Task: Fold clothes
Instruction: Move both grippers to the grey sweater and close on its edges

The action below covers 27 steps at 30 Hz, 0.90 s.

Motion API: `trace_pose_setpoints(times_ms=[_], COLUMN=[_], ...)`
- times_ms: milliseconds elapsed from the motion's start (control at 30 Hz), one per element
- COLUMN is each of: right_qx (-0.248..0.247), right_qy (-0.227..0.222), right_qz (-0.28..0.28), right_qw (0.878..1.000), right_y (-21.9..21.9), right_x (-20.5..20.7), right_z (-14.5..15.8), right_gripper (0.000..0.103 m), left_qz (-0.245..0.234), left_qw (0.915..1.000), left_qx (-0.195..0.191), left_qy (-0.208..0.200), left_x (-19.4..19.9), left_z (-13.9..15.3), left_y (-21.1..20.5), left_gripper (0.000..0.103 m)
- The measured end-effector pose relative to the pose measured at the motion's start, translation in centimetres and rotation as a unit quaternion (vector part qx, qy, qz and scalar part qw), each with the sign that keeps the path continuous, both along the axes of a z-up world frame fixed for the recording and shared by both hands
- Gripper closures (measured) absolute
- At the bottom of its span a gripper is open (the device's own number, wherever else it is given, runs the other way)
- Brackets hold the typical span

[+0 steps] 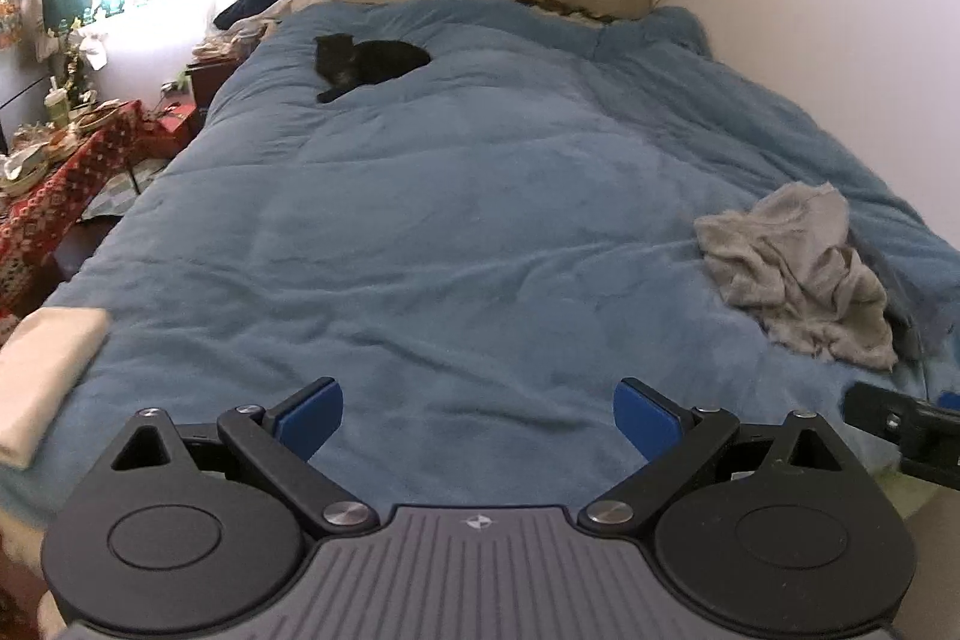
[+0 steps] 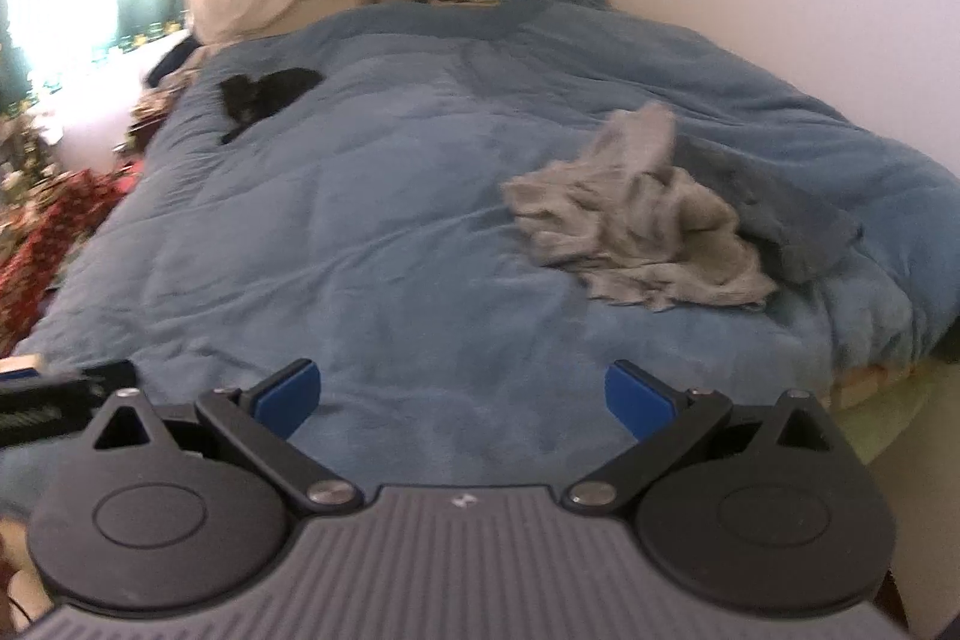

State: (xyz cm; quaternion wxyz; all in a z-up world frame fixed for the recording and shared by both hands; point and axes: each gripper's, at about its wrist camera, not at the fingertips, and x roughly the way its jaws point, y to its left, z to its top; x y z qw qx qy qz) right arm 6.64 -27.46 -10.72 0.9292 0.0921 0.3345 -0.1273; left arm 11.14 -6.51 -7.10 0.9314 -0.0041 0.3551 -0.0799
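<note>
Blue comforter [image 1: 456, 196] covers the bed; a crumpled grey garment [image 1: 798, 274] lies right, black cat [image 1: 369, 64] far left. Left gripper [image 1: 478, 421] and right gripper [image 2: 462, 403] both gape, empty.

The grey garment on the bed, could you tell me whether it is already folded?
No, the grey garment lies in a crumpled heap on the blue blanket, and neither open gripper touches it.
</note>
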Motion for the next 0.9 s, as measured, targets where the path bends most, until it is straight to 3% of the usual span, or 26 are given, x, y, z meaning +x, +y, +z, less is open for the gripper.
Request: trace_pose_setpoints(times_ms=[200,467,600,700,900], right_qx=[-0.061,-0.085,-0.102,-0.123,-0.133], right_qy=[-0.024,-0.01,-0.013,-0.015,-0.016], right_qz=[-0.048,-0.042,-0.04,-0.03,-0.009], right_qw=[0.997,0.995,0.994,0.992,0.991], right_y=[-6.8,-13.6,-16.1,-17.5,-19.6], right_x=[1.8,5.4,7.9,10.1,14.0], right_z=[-3.1,-6.2,-7.8,-8.8,-10.1], right_gripper=[0.001,0.001,0.001,0.001,0.005], left_qz=[-0.044,-0.14,-0.185,-0.2,-0.227], left_qw=[0.9981,0.9896,0.9827,0.9793,0.9697], left_qx=[0.01,-0.032,-0.007,-0.029,-0.078], left_qy=[-0.041,-0.011,0.005,0.018,0.043], left_x=[4.1,9.9,13.0,14.2,16.7], left_z=[-2.3,-5.9,-8.0,-9.0,-10.9], left_y=[-4.7,-12.0,-17.1,-19.2,-23.1], left_gripper=[0.008,0.01,0.016,0.022,0.022])
